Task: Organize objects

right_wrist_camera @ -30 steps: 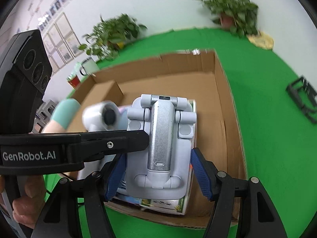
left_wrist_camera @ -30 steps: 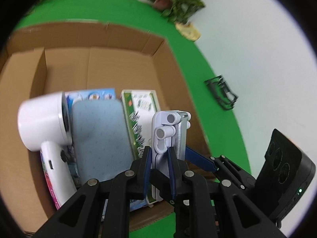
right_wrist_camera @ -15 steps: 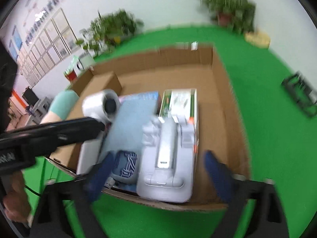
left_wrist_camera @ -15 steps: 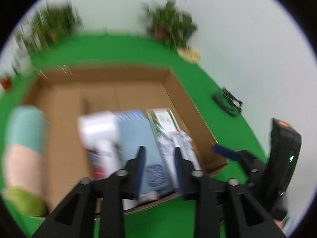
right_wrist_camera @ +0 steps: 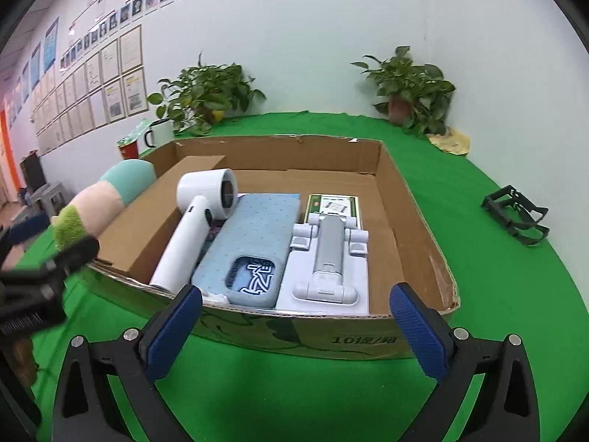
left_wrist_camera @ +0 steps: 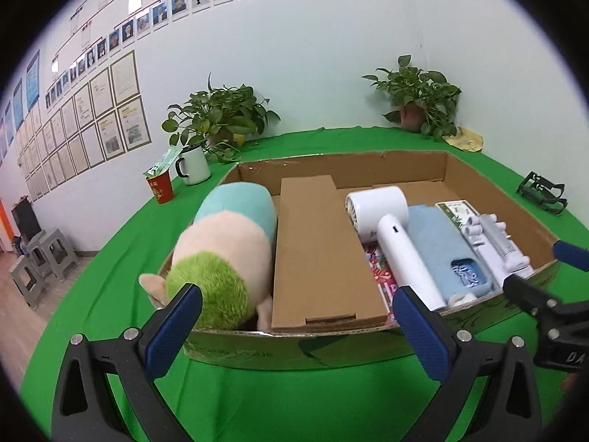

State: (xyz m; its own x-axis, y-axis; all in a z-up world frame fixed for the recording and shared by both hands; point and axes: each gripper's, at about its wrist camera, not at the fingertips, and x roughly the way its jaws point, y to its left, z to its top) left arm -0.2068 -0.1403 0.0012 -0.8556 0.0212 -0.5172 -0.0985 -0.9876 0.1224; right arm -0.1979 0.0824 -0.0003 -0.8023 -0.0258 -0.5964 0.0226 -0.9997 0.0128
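- Your left claw (left_wrist_camera: pixel 296 326) and right claw (right_wrist_camera: pixel 296 322) are both wide open, holding nothing.
- The white stand (right_wrist_camera: pixel 325 261) lies flat inside the cardboard box (right_wrist_camera: pixel 412 213), beside the blue case (right_wrist_camera: pixel 254 243).

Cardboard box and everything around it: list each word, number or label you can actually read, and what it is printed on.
"10提/箱": front wall of the cardboard box, right wrist view.
Mirrored lettering on the same wall, left wrist view: too faint to read.
Blue characters showing through the cut-out of the blue case: stylised, not readable.
Green-edged packet label: too small.
Red cup print: too small.
Framed wall documents: too small.
"DA…": partial, on the right claw's body.
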